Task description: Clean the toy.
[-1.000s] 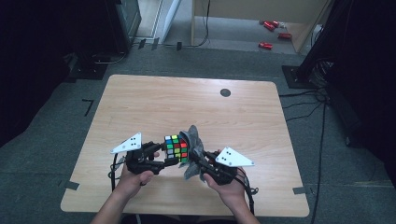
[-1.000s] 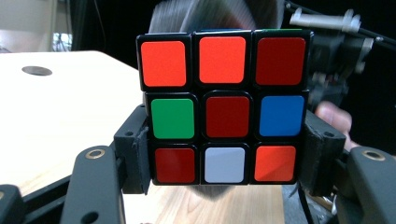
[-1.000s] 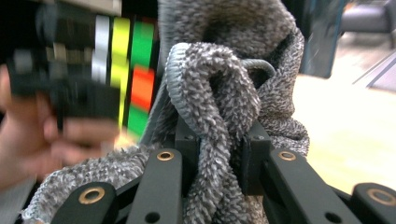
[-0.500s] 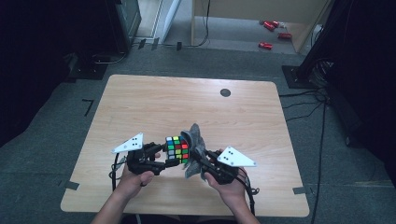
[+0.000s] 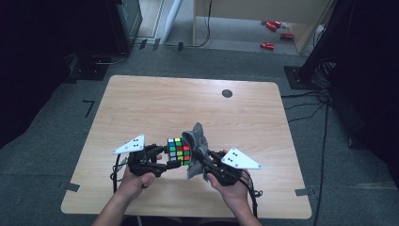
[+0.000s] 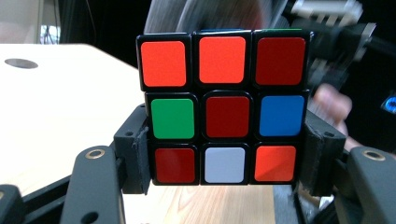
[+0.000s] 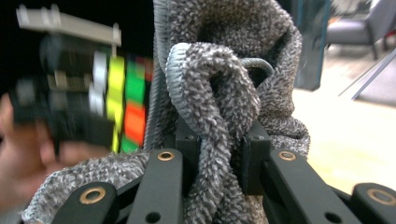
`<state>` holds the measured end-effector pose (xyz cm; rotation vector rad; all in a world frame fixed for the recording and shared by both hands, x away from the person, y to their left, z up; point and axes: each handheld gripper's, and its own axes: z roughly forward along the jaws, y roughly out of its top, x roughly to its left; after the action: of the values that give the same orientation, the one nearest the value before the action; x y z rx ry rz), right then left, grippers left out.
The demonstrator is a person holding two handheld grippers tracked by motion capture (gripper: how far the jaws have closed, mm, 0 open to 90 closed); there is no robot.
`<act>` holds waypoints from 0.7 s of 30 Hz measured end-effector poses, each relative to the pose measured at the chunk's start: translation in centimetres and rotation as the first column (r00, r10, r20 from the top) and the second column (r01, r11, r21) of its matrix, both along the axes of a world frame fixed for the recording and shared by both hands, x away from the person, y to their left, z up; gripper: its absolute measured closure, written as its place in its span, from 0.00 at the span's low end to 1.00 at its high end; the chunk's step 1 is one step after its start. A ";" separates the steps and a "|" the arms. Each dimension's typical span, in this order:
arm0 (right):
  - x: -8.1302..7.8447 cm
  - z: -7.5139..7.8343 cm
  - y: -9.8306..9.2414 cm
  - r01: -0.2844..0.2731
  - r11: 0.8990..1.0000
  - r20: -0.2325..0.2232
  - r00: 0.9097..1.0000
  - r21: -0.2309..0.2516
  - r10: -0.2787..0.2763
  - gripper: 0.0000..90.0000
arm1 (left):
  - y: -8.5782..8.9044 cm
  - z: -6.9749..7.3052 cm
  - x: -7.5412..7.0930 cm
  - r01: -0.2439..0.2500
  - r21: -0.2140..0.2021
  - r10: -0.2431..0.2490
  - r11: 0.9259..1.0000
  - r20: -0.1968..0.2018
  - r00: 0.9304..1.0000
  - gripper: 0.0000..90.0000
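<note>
Against cube point(image 5: 179, 151), grey cloth point(image 5: 196, 141)

Scrambled puzzle cube point(image 5: 179, 151) is up off the table, with a bunched grey fuzzy cloth point(image 5: 196, 141) pressed against its side.

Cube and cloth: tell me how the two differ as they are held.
The cube is rigid, square and many-coloured; the cloth is soft, grey and bunched. The left gripper clamps the cube by its opposite sides, while the right gripper pinches a fold of the cloth. Both are held above the table, side by side.
</note>
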<state>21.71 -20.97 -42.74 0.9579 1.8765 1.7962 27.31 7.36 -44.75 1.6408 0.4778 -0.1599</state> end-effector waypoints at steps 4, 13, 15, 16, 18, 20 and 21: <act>-0.4 -0.4 0.6 0.002 1.000 0.013 1.000 0.013 -0.002 0.84 | -0.4 -0.2 -0.1 0.005 -0.005 -0.005 1.000 -0.011 1.000 0.38; 0.2 -1.0 0.6 -0.017 1.000 -0.036 0.999 -0.026 0.016 0.84 | 0.2 0.0 0.1 -0.023 -0.014 0.023 1.000 -0.009 1.000 0.38; 0.0 -0.4 0.0 0.006 1.000 -0.018 1.000 0.021 -0.006 0.84 | -0.3 -0.2 0.0 -0.007 -0.006 0.006 1.000 -0.011 1.000 0.38; -0.1 -0.3 0.0 0.005 1.000 -0.009 1.000 0.020 -0.005 0.84 | -0.5 -0.2 -0.1 0.003 -0.001 -0.003 1.000 -0.010 1.000 0.38; -0.1 -0.5 0.3 -0.010 1.000 -0.003 1.000 0.004 0.010 0.84 | -0.7 -0.2 -0.2 -0.002 -0.008 0.002 1.000 -0.015 1.000 0.38; 0.0 -1.1 0.5 -0.019 0.999 -0.037 0.999 0.028 0.020 0.84 | -0.4 -0.3 -0.1 -0.003 -0.009 0.003 1.000 -0.020 1.000 0.38; 0.1 -1.5 0.6 -0.032 0.999 -0.054 0.998 0.023 0.034 0.84 | -0.2 -0.3 -0.1 -0.006 -0.009 0.006 1.000 -0.020 1.000 0.38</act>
<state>21.85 -20.35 -44.23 0.9984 1.9193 1.8311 27.23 7.18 -45.01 1.6305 0.4967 -0.1744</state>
